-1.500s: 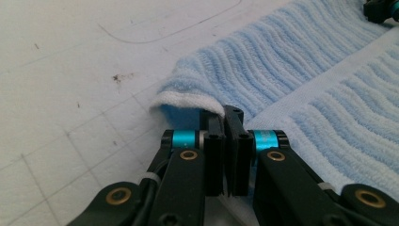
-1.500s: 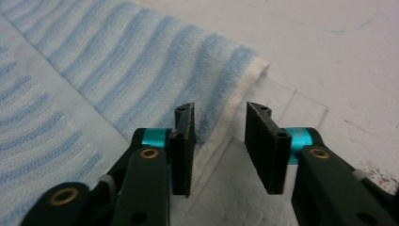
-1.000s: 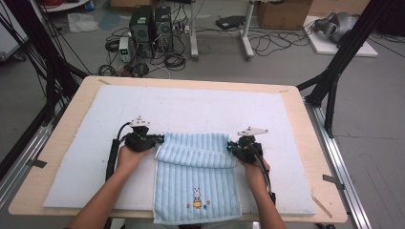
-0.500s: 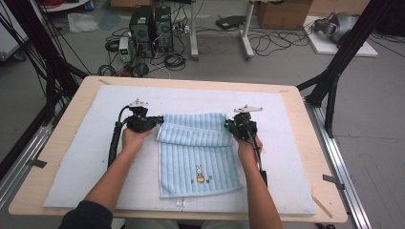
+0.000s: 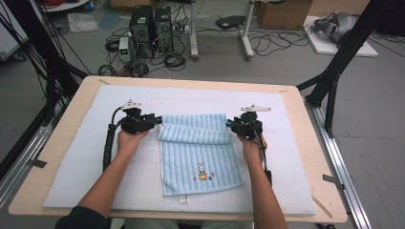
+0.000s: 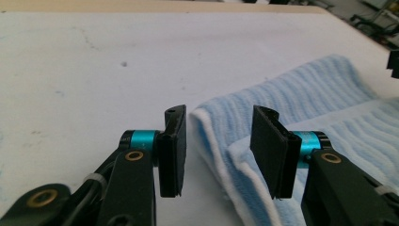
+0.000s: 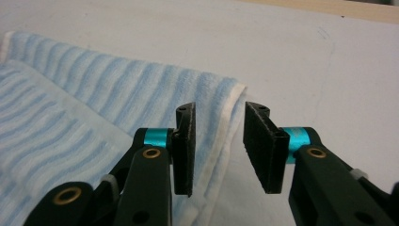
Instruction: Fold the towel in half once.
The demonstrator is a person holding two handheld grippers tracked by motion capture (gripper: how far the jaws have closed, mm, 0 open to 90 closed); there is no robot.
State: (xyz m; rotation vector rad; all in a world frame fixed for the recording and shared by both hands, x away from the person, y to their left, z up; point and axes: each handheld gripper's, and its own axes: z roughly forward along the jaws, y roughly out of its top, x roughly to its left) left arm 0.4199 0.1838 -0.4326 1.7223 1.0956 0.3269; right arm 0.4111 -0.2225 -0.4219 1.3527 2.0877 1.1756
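On the white padded mat [image 5: 86,157] covering the pale wooden table [image 5: 67,102], the left gripper [image 5: 154,121] sits at nine o'clock of the light blue striped terry towel [image 5: 200,152]. Its jaws have just been opening and now stand apart, the white-edged towel fold [image 6: 214,141] lying between them untouched. The towel lies at the mat's centre, its far edge folded over, a small rabbit motif [image 5: 202,171] toward six o'clock. At three o'clock, the right gripper [image 5: 231,125] has likewise just opened; its pads seem clear of the hem [image 7: 226,122].

Light-blue striped towel [image 5: 200,155], top edge folded over, flat on white mat [image 5: 86,157].
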